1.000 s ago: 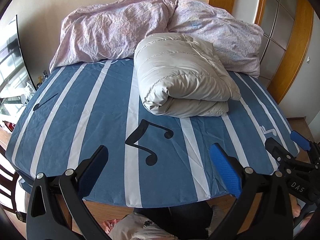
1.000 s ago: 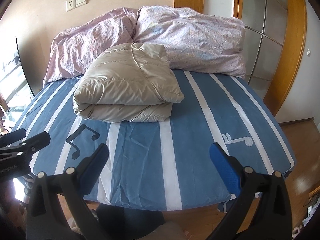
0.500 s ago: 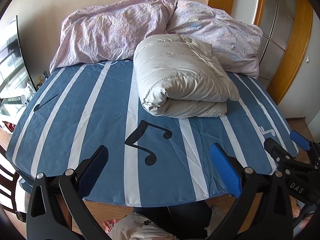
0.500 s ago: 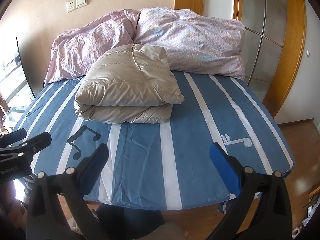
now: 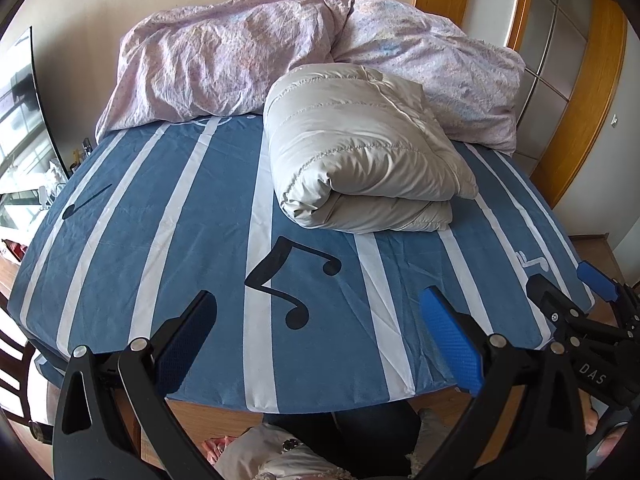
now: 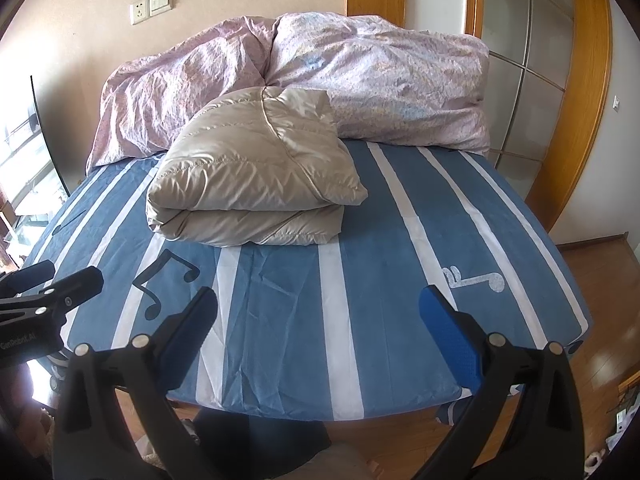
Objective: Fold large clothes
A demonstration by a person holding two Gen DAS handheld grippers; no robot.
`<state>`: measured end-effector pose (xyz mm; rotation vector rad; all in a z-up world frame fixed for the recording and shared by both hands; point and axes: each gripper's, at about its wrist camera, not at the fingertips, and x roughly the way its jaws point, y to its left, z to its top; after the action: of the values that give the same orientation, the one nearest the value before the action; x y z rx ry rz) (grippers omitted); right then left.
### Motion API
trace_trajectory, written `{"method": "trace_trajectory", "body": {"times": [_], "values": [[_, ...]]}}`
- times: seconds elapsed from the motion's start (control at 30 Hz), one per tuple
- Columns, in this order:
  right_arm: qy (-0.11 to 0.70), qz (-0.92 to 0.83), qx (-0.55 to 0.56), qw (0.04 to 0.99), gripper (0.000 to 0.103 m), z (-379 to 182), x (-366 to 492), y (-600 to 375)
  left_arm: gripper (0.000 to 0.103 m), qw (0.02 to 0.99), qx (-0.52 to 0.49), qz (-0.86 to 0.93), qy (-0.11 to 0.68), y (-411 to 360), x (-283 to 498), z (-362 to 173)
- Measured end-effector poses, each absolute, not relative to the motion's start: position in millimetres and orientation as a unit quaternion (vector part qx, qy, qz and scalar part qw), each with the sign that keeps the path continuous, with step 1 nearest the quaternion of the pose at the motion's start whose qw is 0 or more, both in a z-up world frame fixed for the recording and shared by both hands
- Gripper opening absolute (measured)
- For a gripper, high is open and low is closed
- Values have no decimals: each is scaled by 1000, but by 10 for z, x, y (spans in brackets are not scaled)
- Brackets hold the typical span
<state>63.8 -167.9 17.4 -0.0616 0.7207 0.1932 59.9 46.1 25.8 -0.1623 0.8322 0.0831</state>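
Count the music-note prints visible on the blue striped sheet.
4: a large black note near the foot, a thin dark one at the left edge, a white one on the right, and a partly hidden white one under the pink duvet.

Location: home bedroom. A bed (image 6: 400,240) with striped sheet fills the view. Far side: a rumpled quilt (image 6: 360,80), wall sockets (image 6: 152,5).

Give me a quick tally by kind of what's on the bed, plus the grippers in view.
Folded beige down jacket: 1
Pink floral duvet, bunched at the head of the bed: 1
Grippers, both open and empty: 2, the left gripper and the right gripper
Total: 4, all on or over the blue striped sheet.
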Motion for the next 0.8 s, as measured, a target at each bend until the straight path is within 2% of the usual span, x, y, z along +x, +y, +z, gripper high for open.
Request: {"method": "trace_trajectory", "body": {"times": [0.8], "values": [[352,89,-29,931,101,174,681,-1736,102,911,-79,37,404,427,615,241]]}}
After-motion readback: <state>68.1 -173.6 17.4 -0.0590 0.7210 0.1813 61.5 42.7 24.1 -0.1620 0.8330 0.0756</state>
